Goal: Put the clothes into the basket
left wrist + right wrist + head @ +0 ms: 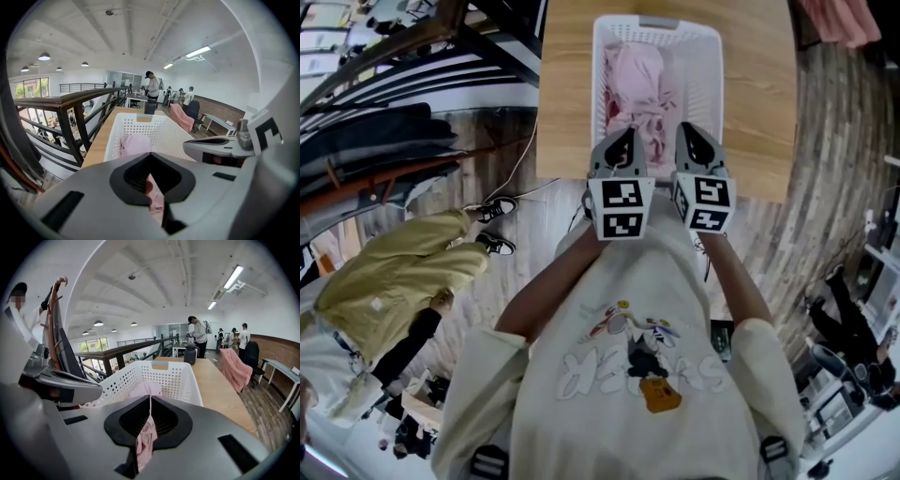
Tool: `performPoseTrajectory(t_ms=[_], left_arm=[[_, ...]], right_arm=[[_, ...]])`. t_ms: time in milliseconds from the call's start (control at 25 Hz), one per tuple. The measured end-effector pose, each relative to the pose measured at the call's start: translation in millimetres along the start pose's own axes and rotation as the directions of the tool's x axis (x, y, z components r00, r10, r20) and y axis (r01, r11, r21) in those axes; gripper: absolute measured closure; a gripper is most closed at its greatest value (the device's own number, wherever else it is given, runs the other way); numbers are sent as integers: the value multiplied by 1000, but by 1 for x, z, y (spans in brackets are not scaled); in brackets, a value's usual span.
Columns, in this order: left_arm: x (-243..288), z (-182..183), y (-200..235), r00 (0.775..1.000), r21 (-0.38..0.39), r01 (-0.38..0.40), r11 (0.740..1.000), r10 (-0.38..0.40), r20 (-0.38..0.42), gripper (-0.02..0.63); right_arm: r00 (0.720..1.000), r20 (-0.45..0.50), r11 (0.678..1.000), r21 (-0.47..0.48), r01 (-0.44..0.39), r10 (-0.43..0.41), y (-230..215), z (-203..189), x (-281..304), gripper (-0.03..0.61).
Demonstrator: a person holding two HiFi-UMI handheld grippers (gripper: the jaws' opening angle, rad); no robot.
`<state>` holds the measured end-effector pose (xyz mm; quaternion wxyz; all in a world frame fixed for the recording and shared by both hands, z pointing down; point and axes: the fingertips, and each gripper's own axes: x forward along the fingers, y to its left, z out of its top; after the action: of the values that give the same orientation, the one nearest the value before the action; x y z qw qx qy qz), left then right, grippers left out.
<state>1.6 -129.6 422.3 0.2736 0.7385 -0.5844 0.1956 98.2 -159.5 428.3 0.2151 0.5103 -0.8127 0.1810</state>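
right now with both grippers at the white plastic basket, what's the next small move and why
Probably open both jaws. The left gripper and right gripper each pinch the pink cloth garment, which already lies mostly inside the white perforated plastic basket.

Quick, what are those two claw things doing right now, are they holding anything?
Left gripper: closed, pinching the pink garment.
Right gripper: closed, pinching pink garment cloth too.

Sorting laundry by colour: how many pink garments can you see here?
2. One pink garment is heaped in the white basket; a second pink garment hangs draped to the right of the table. The heap may hide more.
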Motion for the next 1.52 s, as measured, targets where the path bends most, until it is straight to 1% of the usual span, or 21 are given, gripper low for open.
performPoseTrajectory(t_ms=[160, 280, 400, 600, 720, 840, 960, 1120, 1280, 1440, 1520], left_arm=[[5, 5, -5, 999, -20, 30, 999, -29, 34, 614], [11, 6, -5, 998, -34, 43, 998, -42, 39, 614], [10, 8, -3, 998, -62, 59, 996, -57, 33, 613], [-6, 12, -2, 995, -99, 94, 991, -91, 42, 614], [-21, 10, -1, 993, -103, 115, 988, -110, 48, 613], [-32, 13, 0, 991, -99, 127, 987, -121, 65, 614], [-42, 16, 1, 990, -98, 119, 988, -111, 84, 613], [-56, 14, -10, 991, -87, 94, 992, -84, 107, 613], [-74, 14, -22, 991, -82, 52, 995, -42, 125, 614], [-96, -6, -30, 995, -83, -13, 996, 21, 102, 613], [-105, -12, -37, 995, -89, -17, 996, 26, 100, 612]], right_arm=[[999, 24, 999, 1, 36, -36, -5, 4, 0, 555], [1000, 28, 999, -30, 14, -13, 1, 3, -2, 555], [999, 45, 998, -58, 15, -13, 4, 4, -5, 555], [997, 68, 996, -71, 49, -44, -2, 11, -7, 555], [995, 50, 993, -78, 89, -85, -7, 8, -15, 554], [992, 92, 994, -63, 87, -81, -3, 21, -26, 555], [991, 123, 998, -50, 48, -42, 9, 33, -37, 555], [992, 129, 1000, -19, 15, -13, 8, 23, -51, 554], [990, 135, 999, -14, -29, 30, 8, 17, -63, 554], [987, 136, 997, -26, -77, 80, 18, 4, -87, 554], [986, 142, 996, -11, -92, 92, 20, 0, -99, 555]])
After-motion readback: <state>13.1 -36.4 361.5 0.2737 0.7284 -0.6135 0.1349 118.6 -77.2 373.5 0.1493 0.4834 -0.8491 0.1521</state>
